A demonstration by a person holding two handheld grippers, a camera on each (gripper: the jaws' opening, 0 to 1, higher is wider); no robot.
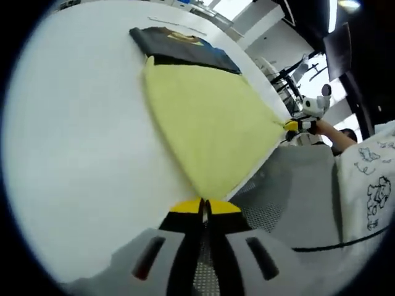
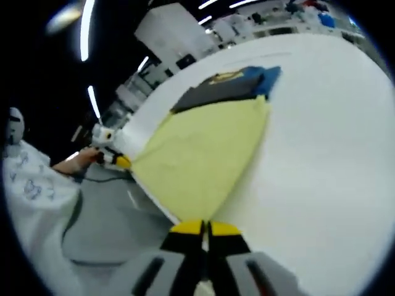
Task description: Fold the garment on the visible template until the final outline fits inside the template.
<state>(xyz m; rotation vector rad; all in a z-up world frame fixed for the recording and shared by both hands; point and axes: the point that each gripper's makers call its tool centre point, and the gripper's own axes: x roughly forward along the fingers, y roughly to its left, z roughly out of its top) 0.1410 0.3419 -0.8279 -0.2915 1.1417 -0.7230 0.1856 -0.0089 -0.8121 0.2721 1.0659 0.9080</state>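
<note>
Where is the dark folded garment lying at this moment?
The dark folded garment lies on the white table, at the far end of the yellow cloth that both grippers hold. In the right gripper view it sits beyond the cloth too.

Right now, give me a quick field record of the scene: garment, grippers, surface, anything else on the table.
garment: yellow cloth, spread on the table, near edge pulled taut between two corners
left gripper: shut on one near corner of the yellow cloth
right gripper: shut on the other near corner
surface: white table
other item: dark folded garment with a yellow print, lying at the cloth's far edge
template: cannot tell from either view
</note>
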